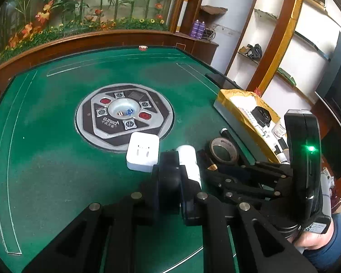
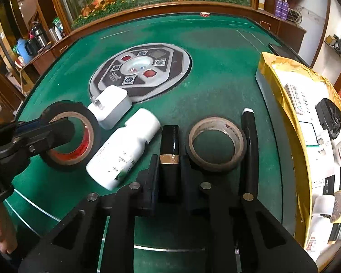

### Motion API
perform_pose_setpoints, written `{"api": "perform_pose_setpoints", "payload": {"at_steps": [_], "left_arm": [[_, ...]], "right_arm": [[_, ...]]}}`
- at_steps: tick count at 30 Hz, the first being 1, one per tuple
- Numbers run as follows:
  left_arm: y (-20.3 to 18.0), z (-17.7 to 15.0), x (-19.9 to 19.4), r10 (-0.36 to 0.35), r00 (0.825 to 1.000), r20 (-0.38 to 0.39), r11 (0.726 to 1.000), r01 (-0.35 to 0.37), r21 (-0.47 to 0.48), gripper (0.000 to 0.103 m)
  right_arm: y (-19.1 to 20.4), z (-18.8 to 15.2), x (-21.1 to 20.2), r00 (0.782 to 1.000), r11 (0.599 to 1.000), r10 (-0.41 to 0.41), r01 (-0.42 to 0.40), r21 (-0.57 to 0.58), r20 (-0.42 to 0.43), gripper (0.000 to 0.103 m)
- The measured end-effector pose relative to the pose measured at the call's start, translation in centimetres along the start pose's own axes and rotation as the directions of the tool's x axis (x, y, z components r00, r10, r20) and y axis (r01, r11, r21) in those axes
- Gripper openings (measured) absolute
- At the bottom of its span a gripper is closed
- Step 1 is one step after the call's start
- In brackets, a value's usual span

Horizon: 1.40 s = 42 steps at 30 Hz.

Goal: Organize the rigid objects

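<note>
My left gripper (image 1: 170, 182) is shut on a black tape roll (image 2: 66, 107) with a red-stained core, one finger inside the core and one outside; the roll stands tilted at the left of the right wrist view. My right gripper (image 2: 169, 177) is shut on a black lipstick tube (image 2: 169, 141) with a gold band, which lies on the green felt. Between the two lies a white bottle (image 2: 125, 150) on its side, with a white charger plug (image 2: 110, 107) behind it. A second tape roll (image 2: 217, 143) lies flat just right of the lipstick.
A black pen-like stick (image 2: 249, 147) lies right of the second roll. A yellow-lined box (image 2: 284, 86) with several small items stands along the table's right edge. The round control panel (image 2: 141, 70) sits mid-table. A wooden rail and a planter wall bound the far side.
</note>
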<state>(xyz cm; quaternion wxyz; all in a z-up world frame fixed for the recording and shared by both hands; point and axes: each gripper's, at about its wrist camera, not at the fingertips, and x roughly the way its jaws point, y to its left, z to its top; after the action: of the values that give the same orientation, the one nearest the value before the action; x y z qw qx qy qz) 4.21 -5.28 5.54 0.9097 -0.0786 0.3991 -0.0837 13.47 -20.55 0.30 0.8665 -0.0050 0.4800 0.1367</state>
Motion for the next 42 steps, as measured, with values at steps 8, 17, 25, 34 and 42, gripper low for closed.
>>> {"api": "perform_pose_setpoints", "payload": {"at_steps": [8, 17, 25, 34, 42], "left_arm": [[-0.1, 0.8, -0.7, -0.045, 0.998, 0.041, 0.999, 0.047, -0.027, 0.014], [-1.0, 0.8, -0.5, -0.084, 0.996, 0.041, 0.996, 0.084, -0.016, 0.014], [-2.4, 0.5, -0.6, -0.116, 0.992, 0.042, 0.993, 0.116, 0.019, 0.014], [-4.6, 0.0, -0.3, -0.156, 0.987, 0.032, 0.985, 0.153, 0.083, 0.014], [-6.1, -0.6, -0.8, -0.200, 0.979, 0.035, 0.973, 0.194, 0.123, 0.014]], "right_arm": [[-1.3, -0.7, -1.8, 0.994, 0.993, 0.049, -0.059, 0.098, 0.102, 0.017], [-2.6, 0.0, -3.3, 0.979, 0.983, 0.041, -0.075, 0.167, 0.200, 0.017], [-1.7, -0.5, -4.6, 0.969, 0.986, 0.087, -0.117, 0.119, 0.230, 0.017], [-4.0, -1.0, -6.6, 0.963, 0.984, 0.049, -0.091, 0.150, 0.265, 0.017], [-6.4, -1.3, -8.0, 0.959, 0.976, 0.002, -0.063, 0.207, 0.284, 0.017]]}}
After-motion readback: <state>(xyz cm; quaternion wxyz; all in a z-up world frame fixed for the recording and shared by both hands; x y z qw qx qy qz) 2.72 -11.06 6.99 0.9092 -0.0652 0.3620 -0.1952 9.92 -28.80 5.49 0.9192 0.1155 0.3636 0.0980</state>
